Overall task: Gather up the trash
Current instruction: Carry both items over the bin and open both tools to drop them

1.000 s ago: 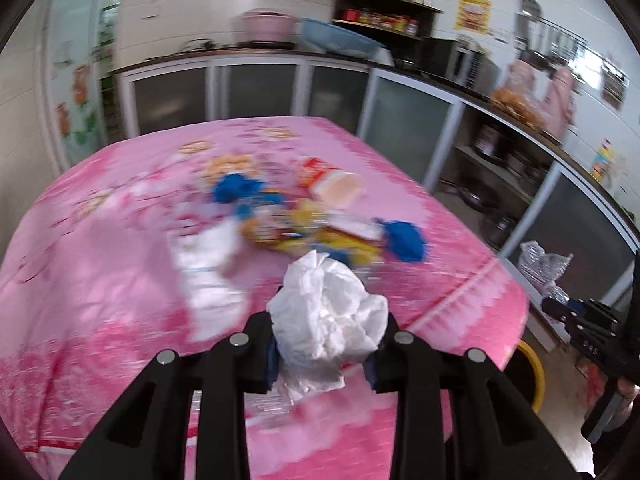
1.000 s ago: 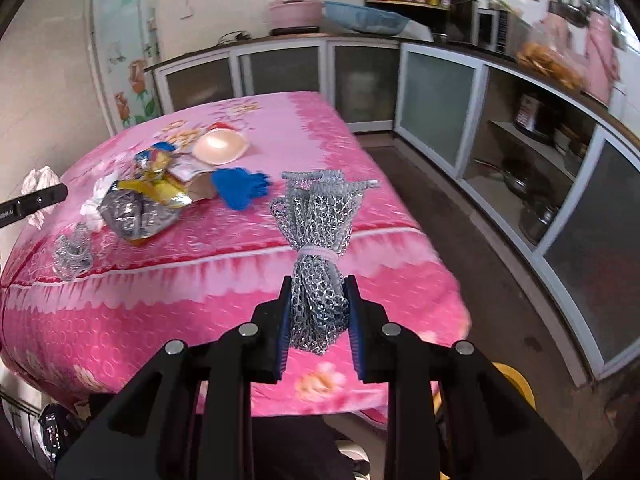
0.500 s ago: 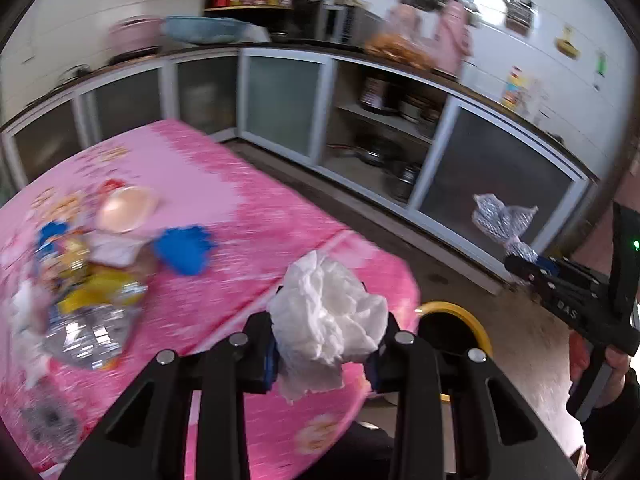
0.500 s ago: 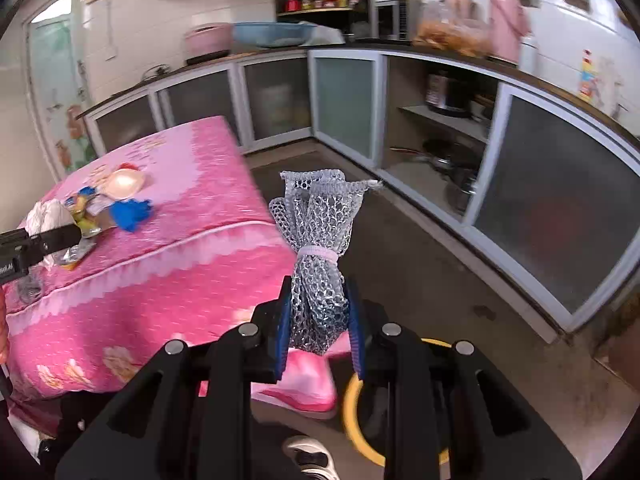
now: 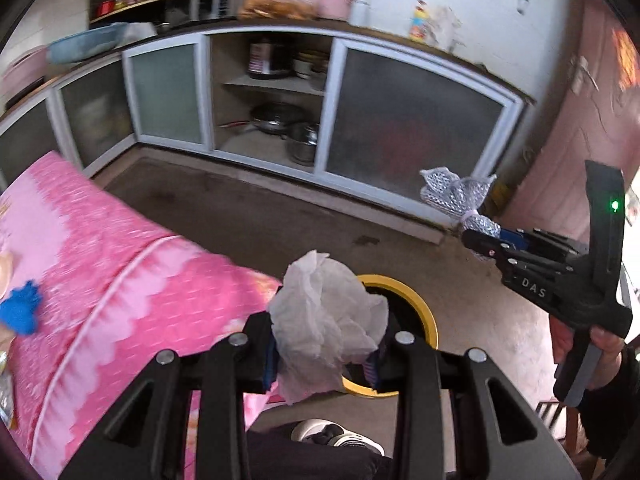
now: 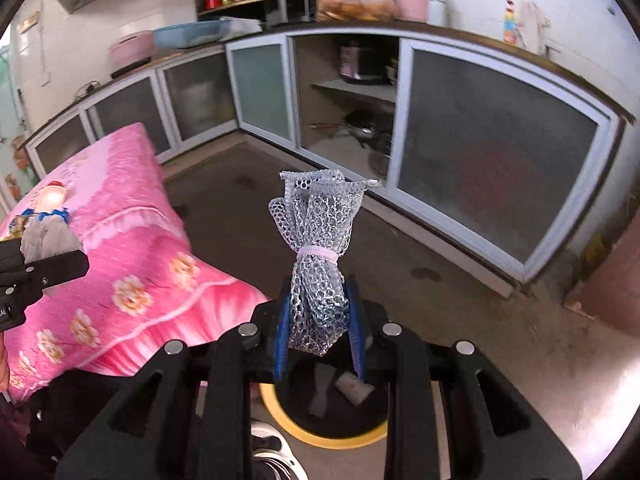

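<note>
My left gripper (image 5: 326, 344) is shut on a crumpled white tissue (image 5: 326, 320), held above the floor beside the table. My right gripper (image 6: 318, 320) is shut on a bundle of grey foam net (image 6: 316, 248) tied with a pink band. It also shows in the left wrist view (image 5: 476, 236), to the right, with the net (image 5: 456, 196). A yellow-rimmed trash bin (image 6: 328, 432) stands on the floor right below both grippers, with a few scraps inside; its rim shows behind the tissue (image 5: 420, 312). More trash lies on the table, including a blue piece (image 5: 18, 312).
The table with a pink flowered cloth (image 5: 120, 272) is to the left. Kitchen cabinets with frosted doors (image 6: 480, 168) and an open shelf of pots (image 5: 280, 120) run along the far wall. My white shoe (image 5: 336, 436) is by the bin. Concrete floor (image 5: 260, 216) lies between.
Both grippers have swung right, away from the table, and down toward the yellow bin. Each still holds its piece of trash.
</note>
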Available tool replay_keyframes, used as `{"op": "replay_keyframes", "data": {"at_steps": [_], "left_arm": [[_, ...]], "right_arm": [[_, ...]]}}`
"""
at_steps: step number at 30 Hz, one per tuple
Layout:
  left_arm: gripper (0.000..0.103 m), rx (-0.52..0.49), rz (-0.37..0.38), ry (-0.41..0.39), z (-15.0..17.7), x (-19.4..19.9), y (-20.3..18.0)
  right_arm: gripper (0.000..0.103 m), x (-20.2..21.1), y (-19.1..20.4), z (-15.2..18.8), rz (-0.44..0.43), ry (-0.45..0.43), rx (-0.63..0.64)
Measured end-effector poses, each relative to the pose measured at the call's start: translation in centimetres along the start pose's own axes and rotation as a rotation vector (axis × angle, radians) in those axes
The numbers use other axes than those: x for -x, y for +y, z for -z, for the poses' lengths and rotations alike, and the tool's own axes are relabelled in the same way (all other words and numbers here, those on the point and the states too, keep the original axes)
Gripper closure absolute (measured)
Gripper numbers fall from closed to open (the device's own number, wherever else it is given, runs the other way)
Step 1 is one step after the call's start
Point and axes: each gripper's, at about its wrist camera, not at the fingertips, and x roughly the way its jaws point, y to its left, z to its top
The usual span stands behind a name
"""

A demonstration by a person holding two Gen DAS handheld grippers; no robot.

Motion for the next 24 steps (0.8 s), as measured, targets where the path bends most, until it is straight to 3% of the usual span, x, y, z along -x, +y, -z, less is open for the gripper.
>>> {"op": "replay_keyframes", "data": {"at_steps": [13,24], "left_arm": [[0.073,-0.100,0.081,0.162,0.8,-11.3,-6.7],[0.073,-0.097,0.059,0.302,3.0,-19.9,-7.6]], "right_arm": [[0.079,-5.0,-5.1,4.4,0.051,0.137,-0.082],[0.079,-12.5,-5.4,9.1,0.027,0.350,-0.078]]}}
